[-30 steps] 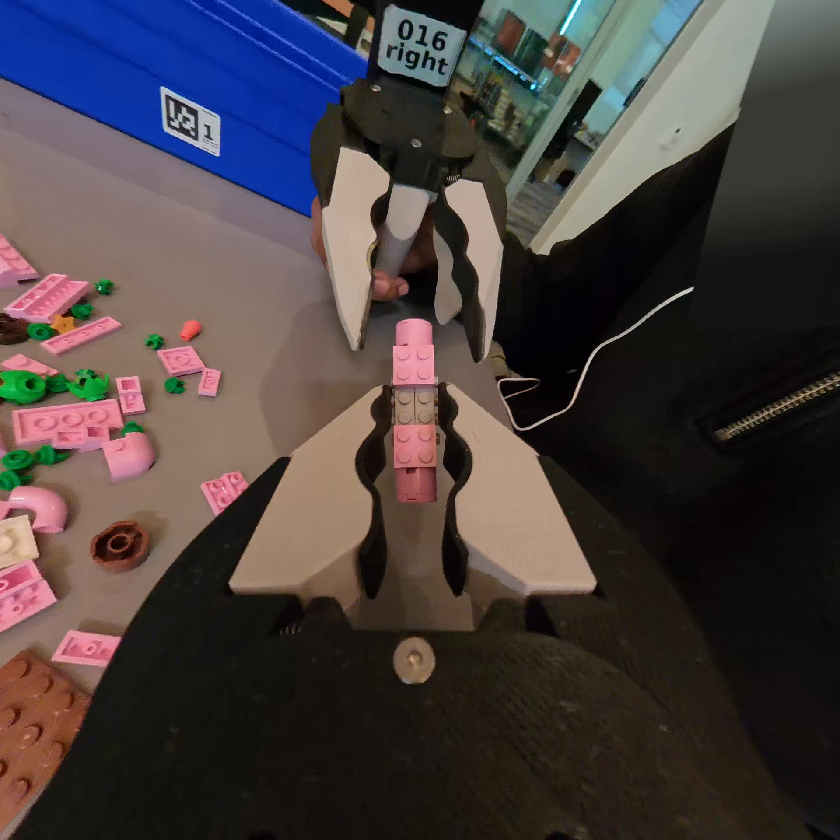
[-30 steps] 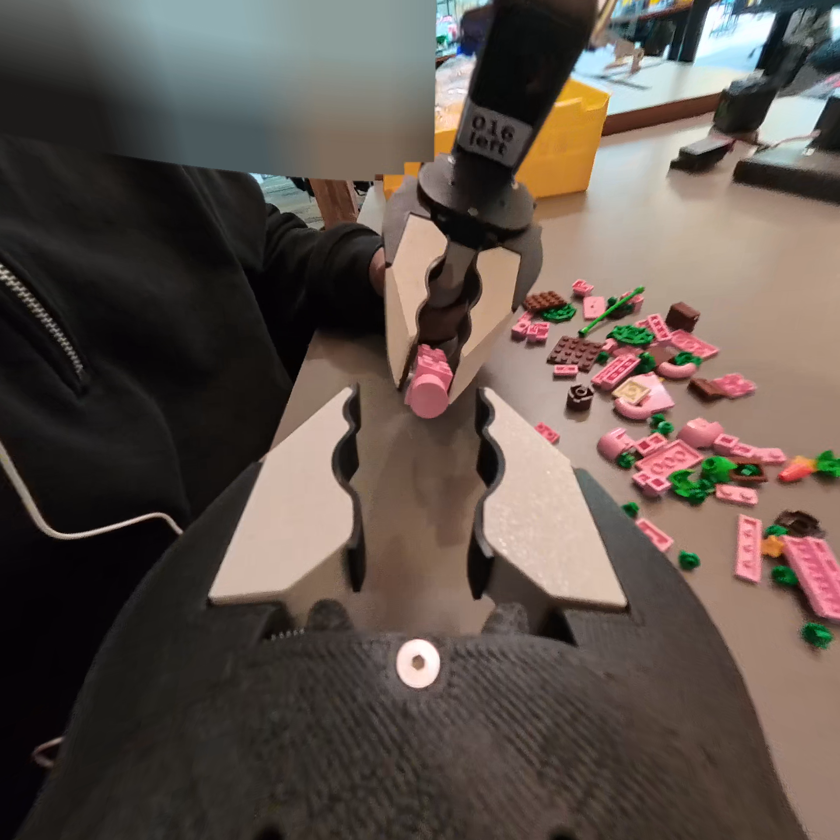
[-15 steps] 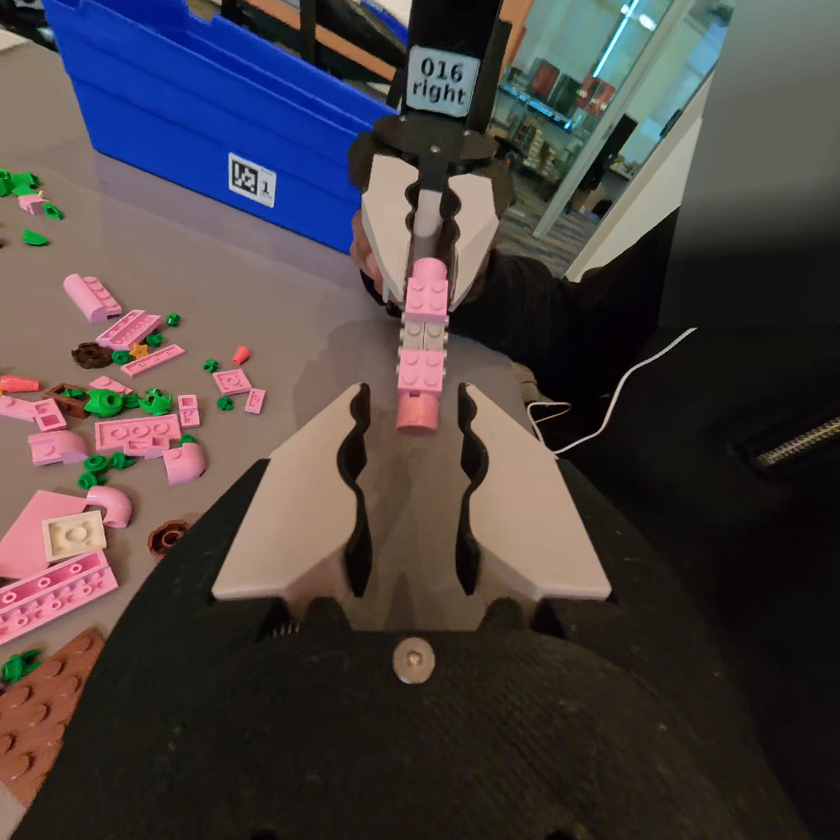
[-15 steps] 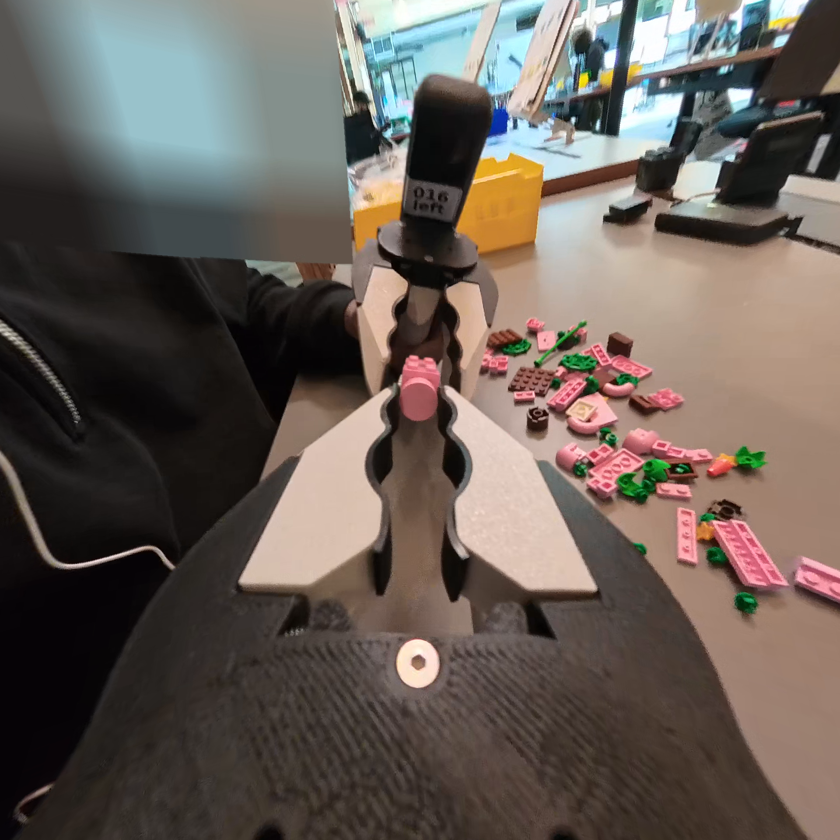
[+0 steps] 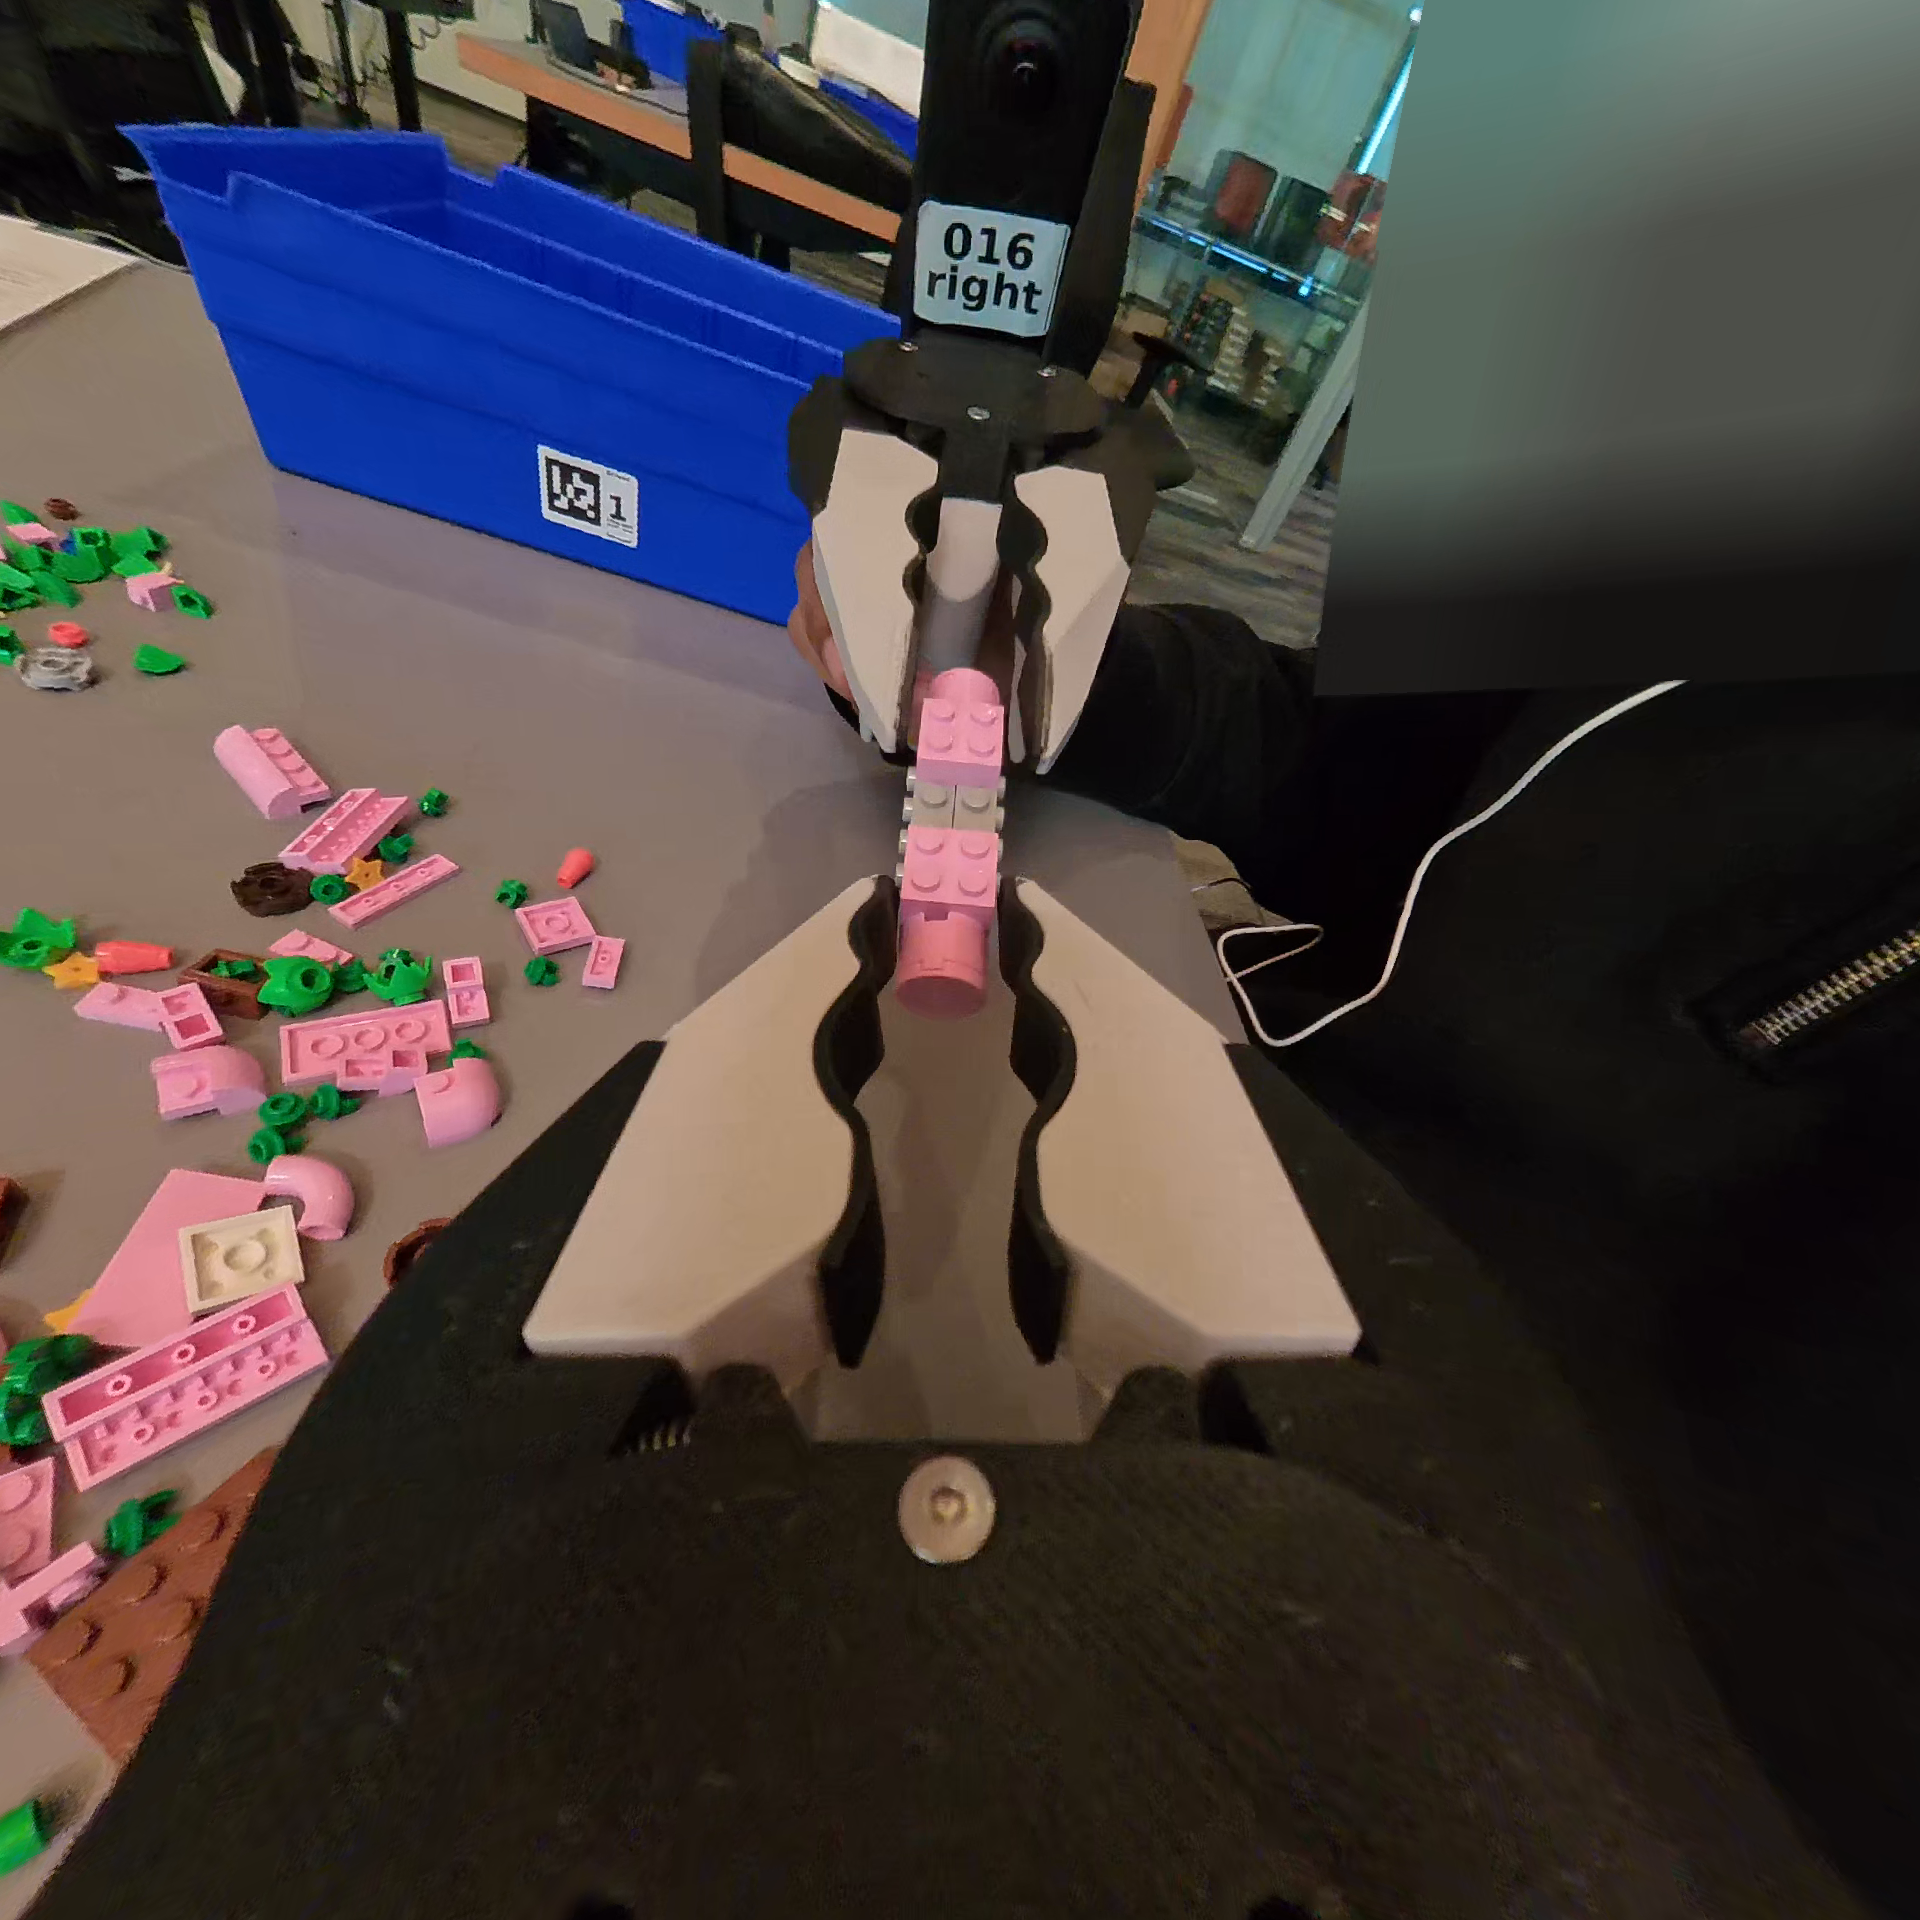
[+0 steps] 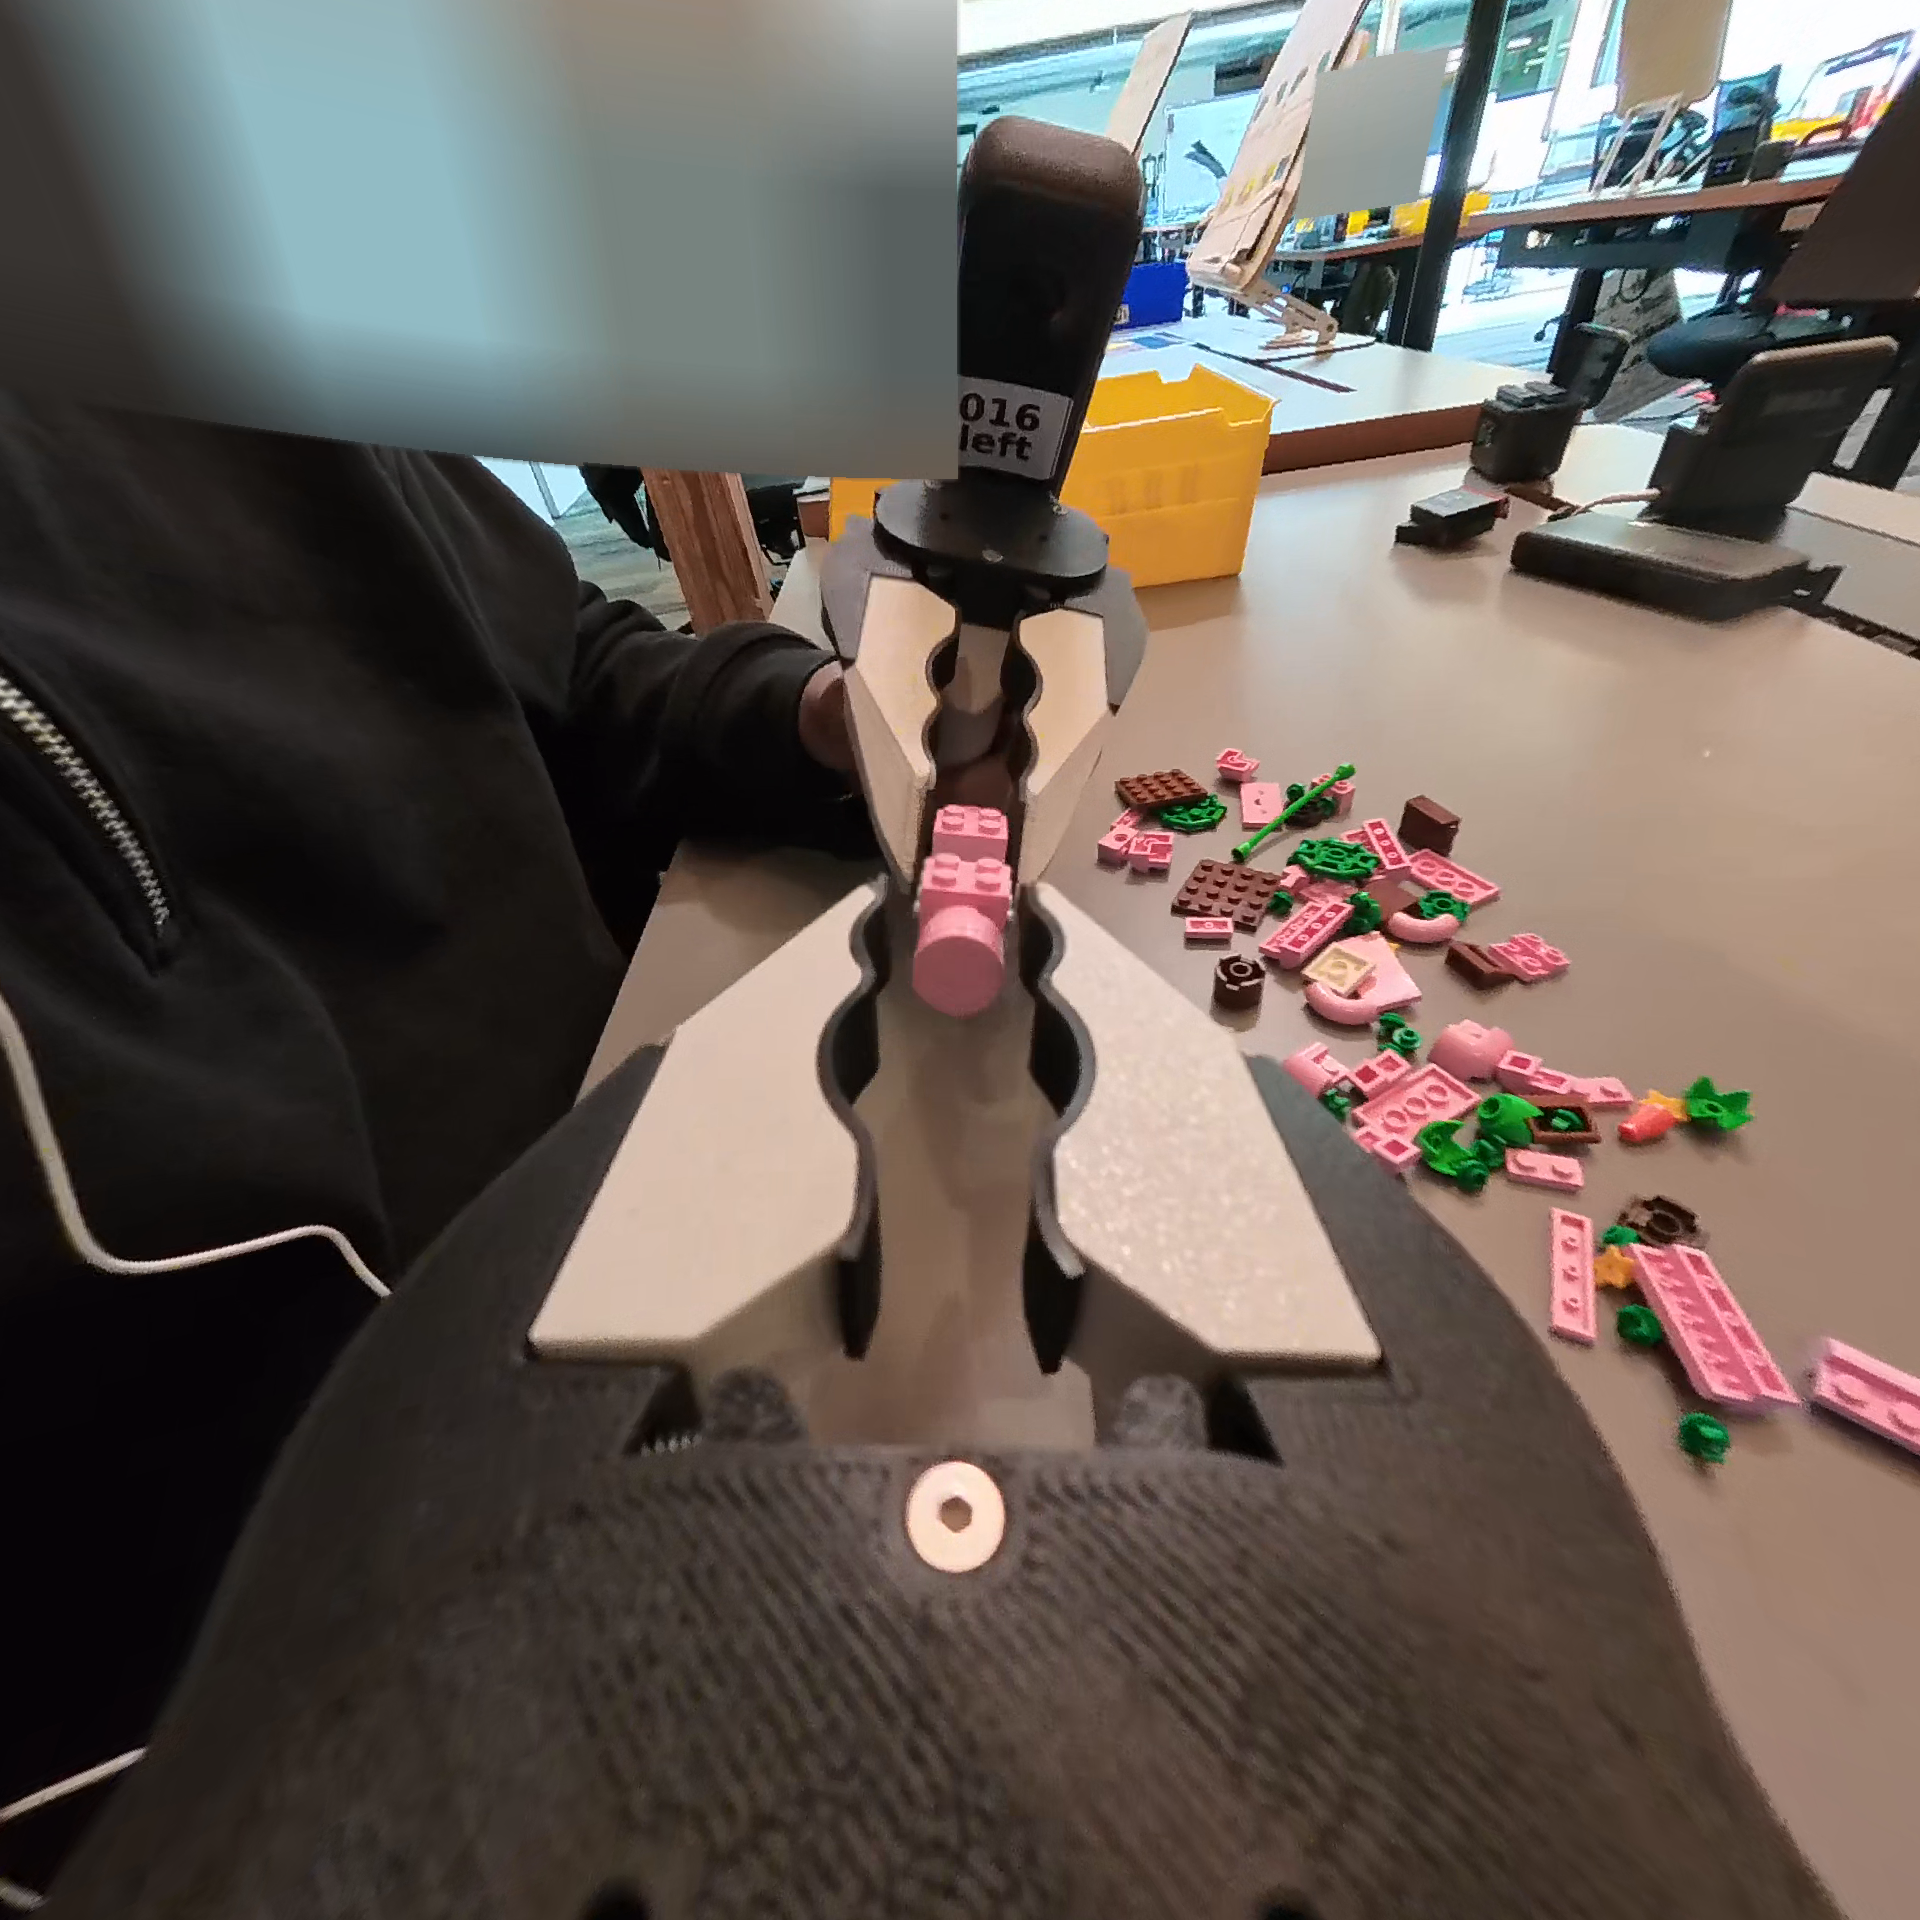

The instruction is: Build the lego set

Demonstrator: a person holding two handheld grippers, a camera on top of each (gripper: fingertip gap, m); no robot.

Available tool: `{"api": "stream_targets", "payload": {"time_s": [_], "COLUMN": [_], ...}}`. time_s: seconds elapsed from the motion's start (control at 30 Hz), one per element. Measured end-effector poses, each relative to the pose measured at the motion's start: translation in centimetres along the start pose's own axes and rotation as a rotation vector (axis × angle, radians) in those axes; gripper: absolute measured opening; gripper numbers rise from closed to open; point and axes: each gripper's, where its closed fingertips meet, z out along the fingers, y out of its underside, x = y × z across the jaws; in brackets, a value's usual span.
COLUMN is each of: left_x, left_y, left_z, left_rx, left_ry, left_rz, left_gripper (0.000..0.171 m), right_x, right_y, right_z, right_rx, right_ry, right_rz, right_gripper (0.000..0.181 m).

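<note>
A small pink and grey lego assembly with a pink round end hangs in the air between my two grippers. My left gripper is closed around its near end in the left wrist view. My right gripper is shut on the other end in the right wrist view. The two grippers face each other tip to tip: the right one shows in the left wrist view, the left one in the right wrist view. All of this is above the grey table's near edge.
Loose pink, green and brown lego pieces lie spread on the table, also in the right wrist view. A brown plate lies near. A blue bin, a yellow bin and dark devices stand behind. A person's black jacket is close. Both grippers' tips are close together, under 4 cm apart.
One second ago the left gripper held the assembly and the right was open. Then the right closed on it and the left opened. Now the left has closed on the other end.
</note>
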Motion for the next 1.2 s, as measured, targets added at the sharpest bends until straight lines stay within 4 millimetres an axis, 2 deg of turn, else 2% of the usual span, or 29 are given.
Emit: {"api": "stream_targets", "payload": {"time_s": [0.2,0.5,0.7,1.0,1.2], "left_x": [-0.09,0.06,0.03,-0.17,-0.17], "left_y": [-0.86,-0.84,-0.84,-0.92,-0.99], "left_z": [-0.71,-0.69,-0.75,-0.78,-0.81], "left_rx": [0.045,0.033,0.026,0.004,0.017], "left_ry": [-0.02,-0.037,-0.06,-0.155,-0.136], "left_rz": [0.025,0.062,0.095,0.216,0.183], "left_gripper": [0.016,0.016,0.016,0.016,0.016], "right_x": [0.47,0.18,0.26,0.56,0.53], "right_y": [-0.49,-0.67,-0.6,-0.59,-0.85], "right_z": [-0.76,-0.68,-0.63,-0.63,-0.62], "right_rx": [0.034,0.034,0.027,0.026,0.053], "right_ry": [0.011,0.023,0.031,0.011,0.022], "right_rz": [0.009,-0.042,-0.037,0.074,0.033], "right_gripper": [0.029,0.015,0.015,0.015,0.015]}}
